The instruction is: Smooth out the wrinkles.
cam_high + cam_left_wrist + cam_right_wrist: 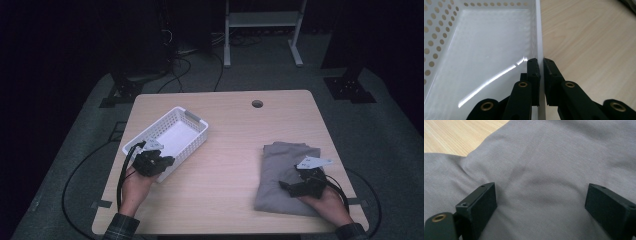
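On the pale wood-grain bench (235, 150), a white perforated plastic basket (172, 131) is sitting at the person's left and a folded grey cloth garment (282, 165) is lying at the right, the two well apart. The step in hand appears to be bringing the basket into position while the garment is being readied for lifting. The left gripper (541, 65) is clamping its fingers (534, 75) on the basket's near wall, one finger inside the wall and one outside, at the corner nearest the person (155, 162). The right gripper (540, 202) is resting over the near part of the garment with its fingers (482, 202) standing wide apart, the cloth lying between and beneath them but not being pinched. The next move probably calls for drawing the basket towards the garment, then closing the right fingers on a fold thick enough to lift the whole stack without unfolding it.
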